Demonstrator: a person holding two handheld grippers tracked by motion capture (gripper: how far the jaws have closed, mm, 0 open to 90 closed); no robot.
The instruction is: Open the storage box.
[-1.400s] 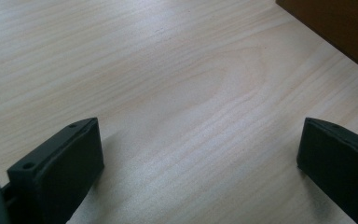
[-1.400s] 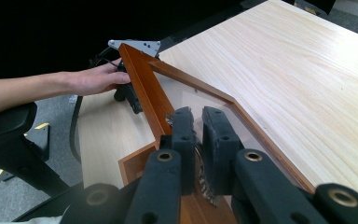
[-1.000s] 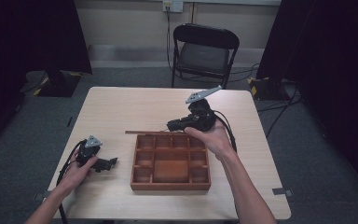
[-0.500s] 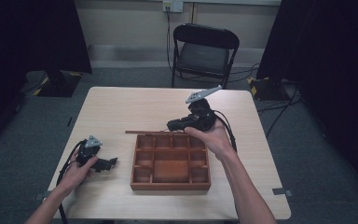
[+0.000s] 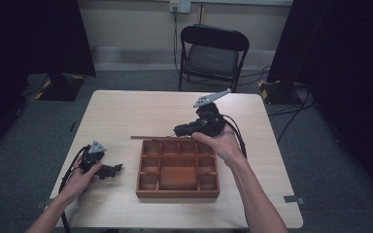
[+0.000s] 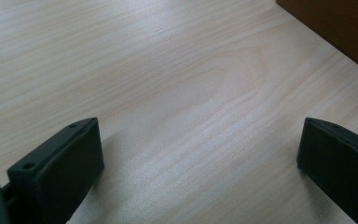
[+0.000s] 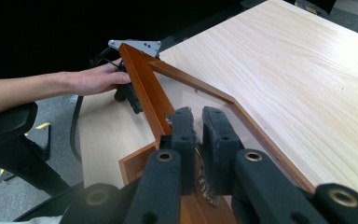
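A: Quick count?

B: 2 grippers, 1 wooden tray (image 5: 178, 194), 1 thin wooden-framed clear panel (image 5: 148, 137), 1 folding chair (image 5: 212, 54). Tray looks like 1 big centre compartment w/ small ones round it; can't count them exactly.

A: Surface & room?

B: Light wood-grain table (image 5: 126, 111), grey floor, black curtains both sides, pale wall at back w/ an outlet. Chair stands just beyond the far edge of the table. Cables on the floor to the right.

A: Hands?

B: Left hand (image 5: 80, 177) low at the near-left of the table, holding the left gripper (image 5: 117, 168) down at the tabletop, pointing toward the tray, well apart from it. In the left gripper view its jaws stand wide apart over bare wood, nothing between; tray corner (image 6: 340, 28) top right.

A: Right?

B: Right hand (image 5: 223, 145) raised over the tray's far edge, right gripper (image 5: 178, 129) aimed left. In the right gripper view the jaws are nearly together, pinched on the panel's corner (image 7: 198, 154). Panel frame (image 7: 144, 88) runs away toward the left hand (image 7: 98, 79). From above it reads as a thin strip just beyond the tray's far side.
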